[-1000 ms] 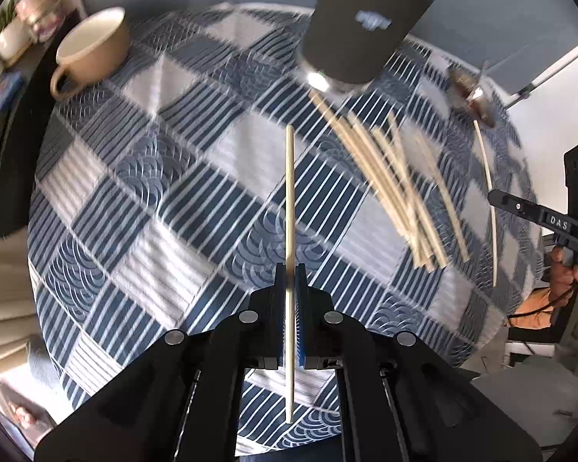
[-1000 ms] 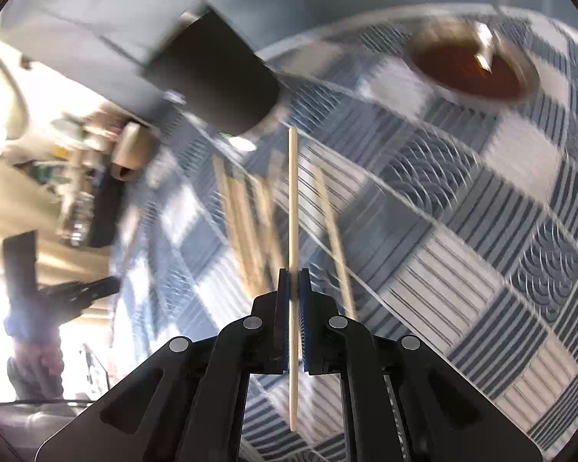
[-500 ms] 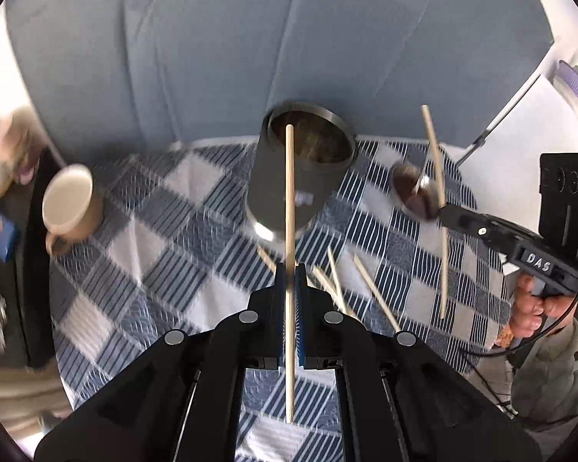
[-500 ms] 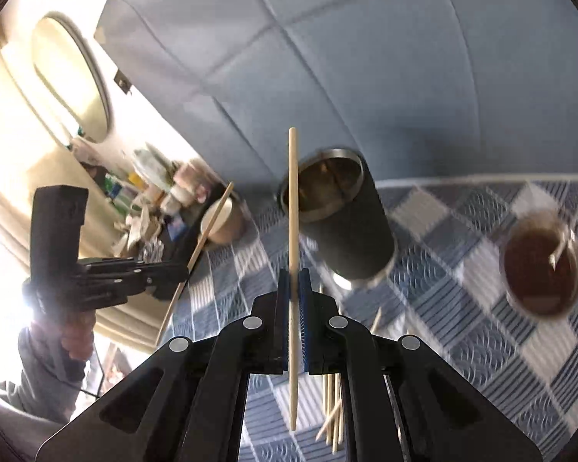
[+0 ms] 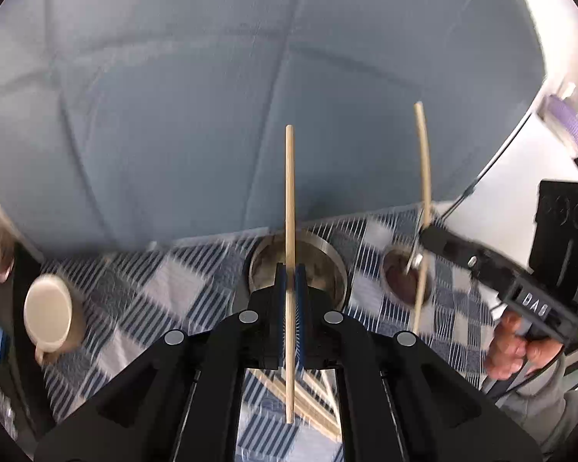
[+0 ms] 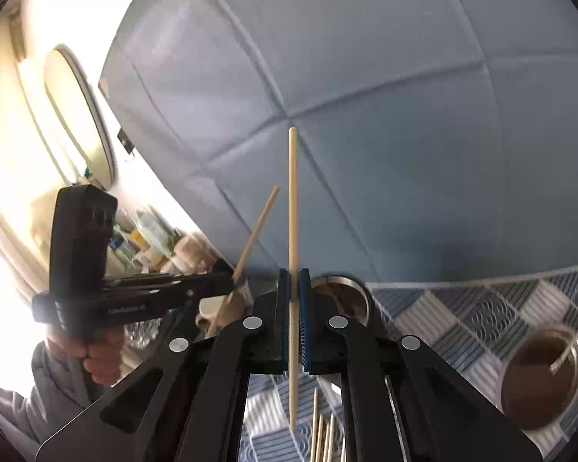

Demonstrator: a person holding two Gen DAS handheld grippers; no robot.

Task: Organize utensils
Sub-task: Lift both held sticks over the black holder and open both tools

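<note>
My left gripper [image 5: 289, 269] is shut on a pale wooden chopstick [image 5: 289, 192] that stands upright between its blue pads, raised above the table. Just beyond the fingertips is the open mouth of a dark metal tumbler [image 5: 329, 250]. My right gripper [image 6: 293, 274] is shut on a second chopstick [image 6: 293, 192], also upright, with the tumbler [image 6: 345, 281] just behind and right of its fingers. Each gripper shows in the other's view: the right one [image 5: 429, 235] with its chopstick [image 5: 424, 161], the left one [image 6: 231, 281] with its chopstick [image 6: 258, 223]. Several loose chopsticks [image 5: 314, 404] [image 6: 321, 435] lie on the cloth below.
A blue-and-white checked cloth [image 5: 165, 281] covers the round table. A small bowl of brown liquid [image 5: 402, 283] [image 6: 539, 369] with a spoon sits right of the tumbler. A beige mug [image 5: 52, 313] stands at the left. A blue padded wall rises behind. Hands [image 6: 100, 354] hold the grippers.
Both grippers have risen and tipped upward with their chopsticks. The table has dropped low in both views, and the tumbler's open mouth now lies just past the fingertips.
</note>
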